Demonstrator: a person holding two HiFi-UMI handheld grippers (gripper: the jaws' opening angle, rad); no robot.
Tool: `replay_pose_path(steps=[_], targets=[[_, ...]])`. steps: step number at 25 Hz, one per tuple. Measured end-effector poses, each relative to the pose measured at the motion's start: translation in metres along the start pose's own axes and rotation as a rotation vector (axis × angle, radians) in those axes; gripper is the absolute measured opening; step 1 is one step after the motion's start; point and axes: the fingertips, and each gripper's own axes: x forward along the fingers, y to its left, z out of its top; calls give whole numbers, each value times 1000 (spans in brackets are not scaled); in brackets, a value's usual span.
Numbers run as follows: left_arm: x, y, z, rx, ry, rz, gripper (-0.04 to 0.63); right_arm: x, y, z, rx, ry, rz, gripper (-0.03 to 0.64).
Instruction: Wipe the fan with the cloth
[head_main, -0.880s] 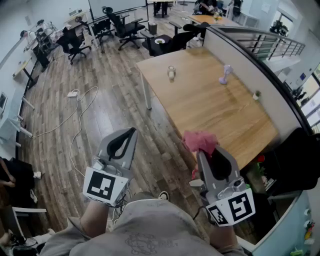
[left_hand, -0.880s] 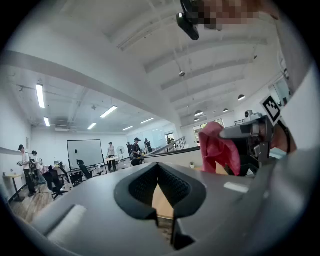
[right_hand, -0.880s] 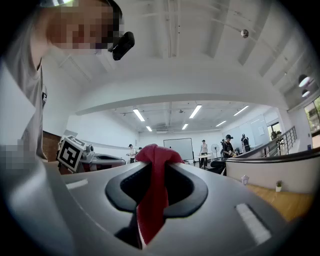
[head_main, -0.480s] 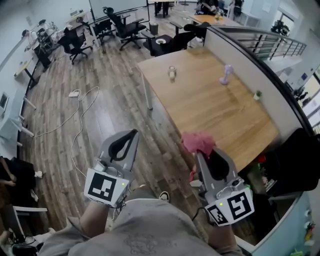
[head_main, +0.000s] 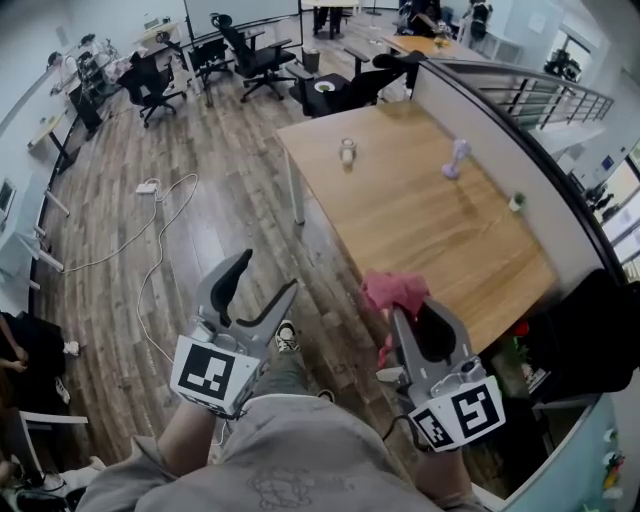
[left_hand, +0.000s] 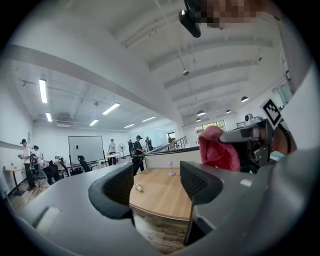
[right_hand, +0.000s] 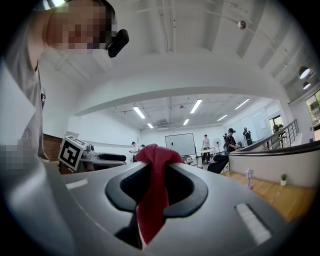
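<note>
Cloth (head_main: 397, 290), pink, is pinched tight in my right gripper (head_main: 412, 312), with a bunch sticking out past the tips. The small purple fan (head_main: 457, 158) stands upright on the wooden counter (head_main: 420, 235) at one o'clock from that gripper, well apart. My left gripper (head_main: 268, 275) is spread wide and holds nothing.

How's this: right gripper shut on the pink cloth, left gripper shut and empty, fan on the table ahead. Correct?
No. The left gripper is open, not shut: the left gripper view shows its jaws wide apart, nothing between them. The rest holds: right gripper shut on the cloth, fan on the table ahead.
</note>
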Motion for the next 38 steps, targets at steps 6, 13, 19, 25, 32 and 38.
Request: replay_pose_path(steps=[6, 13, 19, 25, 32, 38], targets=[[24, 28, -9, -19, -3, 4, 290, 36, -12, -9, -8, 21, 0, 83], [72, 82, -21, -26, -16, -7, 290, 103, -39, -19, 12, 22, -31, 84], [124, 140, -24, -49, 0, -27, 290, 172, -66, -19, 15, 47, -78, 83], [185, 200, -28, -43, 13, -75, 290, 247, -91, -23, 28, 73, -136, 84], [250, 270, -34, -56, 23, -121, 290, 330, -116, -24, 34, 101, -201, 84], [301, 317, -49, -68, 30, -185, 290, 393, -135, -37, 37, 118, -269, 84]])
